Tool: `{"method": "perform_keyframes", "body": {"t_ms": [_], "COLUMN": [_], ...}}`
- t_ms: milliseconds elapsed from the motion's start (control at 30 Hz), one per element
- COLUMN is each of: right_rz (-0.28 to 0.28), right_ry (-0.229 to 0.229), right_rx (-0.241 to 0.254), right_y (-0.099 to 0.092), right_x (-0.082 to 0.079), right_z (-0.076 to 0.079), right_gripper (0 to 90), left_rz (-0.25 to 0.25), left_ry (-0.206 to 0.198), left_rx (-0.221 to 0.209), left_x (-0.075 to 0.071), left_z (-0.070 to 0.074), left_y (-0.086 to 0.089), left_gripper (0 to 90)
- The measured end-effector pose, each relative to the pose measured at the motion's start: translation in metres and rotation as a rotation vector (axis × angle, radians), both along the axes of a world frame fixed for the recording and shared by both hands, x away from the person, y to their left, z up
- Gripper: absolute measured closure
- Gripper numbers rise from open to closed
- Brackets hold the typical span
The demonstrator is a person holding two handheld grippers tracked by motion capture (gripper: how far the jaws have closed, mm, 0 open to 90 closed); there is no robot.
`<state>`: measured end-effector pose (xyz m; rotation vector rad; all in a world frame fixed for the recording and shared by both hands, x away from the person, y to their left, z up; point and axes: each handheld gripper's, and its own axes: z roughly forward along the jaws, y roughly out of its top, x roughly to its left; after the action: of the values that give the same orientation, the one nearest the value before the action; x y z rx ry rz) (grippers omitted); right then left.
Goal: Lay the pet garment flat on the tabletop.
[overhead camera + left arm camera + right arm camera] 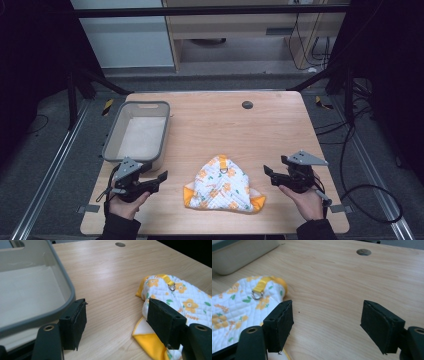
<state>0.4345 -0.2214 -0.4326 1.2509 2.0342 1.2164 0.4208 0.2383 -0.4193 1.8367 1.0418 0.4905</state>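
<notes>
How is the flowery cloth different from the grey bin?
The cloth is soft, white with orange flowers and yellow edges; the bin is hard and plain grey. The cloth lies folded flat near the table's front, between the two claws; the bin stands open-topped at the back left. Both rest on the wooden table.

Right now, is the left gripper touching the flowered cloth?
Apart. In the high view, bare table shows between the left gripper and the flowered cloth; its open jaws hold nothing.
</notes>
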Motion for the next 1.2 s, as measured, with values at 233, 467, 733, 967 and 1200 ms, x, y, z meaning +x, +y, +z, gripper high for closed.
{"method": "perform_keyframes", "body": {"t_ms": [233,467,733,967,1200], "right_rz": [0.038,0.068,0.095,0.131,0.189], "right_ry": [-0.017,0.001,0.036,0.082,0.111], "right_rx": [0.023,0.037,0.014,-0.015,-0.047], "right_y": [0.024,0.037,0.044,0.053,0.062], "right_x": [0.014,0.019,0.022,0.022,0.022], "right_z": [0.011,0.004,-0.009,-0.022,-0.03], "right_gripper": [25.6,25.8,27.9,31.6,39.5], "left_rz": [-0.021,-0.048,-0.099,-0.136,-0.165], "left_ry": [-0.004,0.015,0.065,0.086,0.135], "left_rx": [-0.011,0.003,0.053,0.097,0.142], "left_x": [0.021,0.032,0.039,0.04,0.043], "left_z": [0.005,-0.003,-0.021,-0.03,-0.045], "left_y": [-0.026,-0.046,-0.071,-0.086,-0.098], "left_gripper": [31.9,32.2,33.4,34.3,36.4]}}
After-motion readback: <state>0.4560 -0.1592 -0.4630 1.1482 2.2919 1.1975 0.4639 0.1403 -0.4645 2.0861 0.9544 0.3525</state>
